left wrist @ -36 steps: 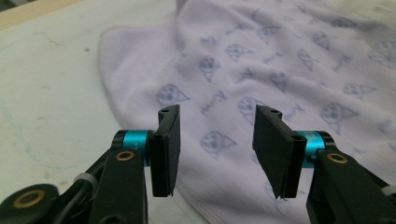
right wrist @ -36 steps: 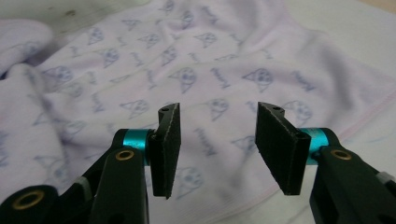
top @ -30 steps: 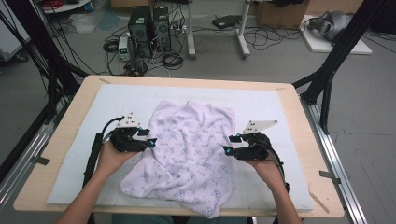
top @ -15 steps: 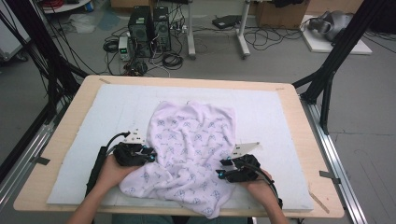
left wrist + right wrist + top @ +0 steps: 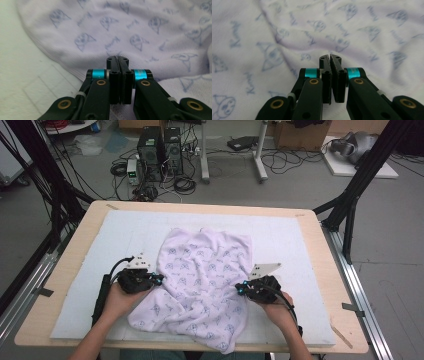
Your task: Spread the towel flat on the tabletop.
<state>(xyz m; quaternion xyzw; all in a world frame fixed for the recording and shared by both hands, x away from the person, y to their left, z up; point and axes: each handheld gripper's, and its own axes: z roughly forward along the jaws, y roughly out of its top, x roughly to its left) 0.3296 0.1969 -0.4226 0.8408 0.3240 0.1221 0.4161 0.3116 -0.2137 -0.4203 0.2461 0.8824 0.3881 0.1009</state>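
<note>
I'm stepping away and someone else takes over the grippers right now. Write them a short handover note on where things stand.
Left gripper: jaws have just closed, now shut at the left edge of the cloth; whether fabric is pinched cannot be told.
Right gripper: jaws have just closed, shut at the cloth's right side; its own view shows no fabric visibly caught between the tips.
Cloth: lilac with a blue print, rumpled, lying on the white mat of the table, its near corner hanging toward the front edge.
Done: both grippers placed at opposite sides of the cloth.
Left: confirm both grips, then probably lift and spread or fold it.
</note>
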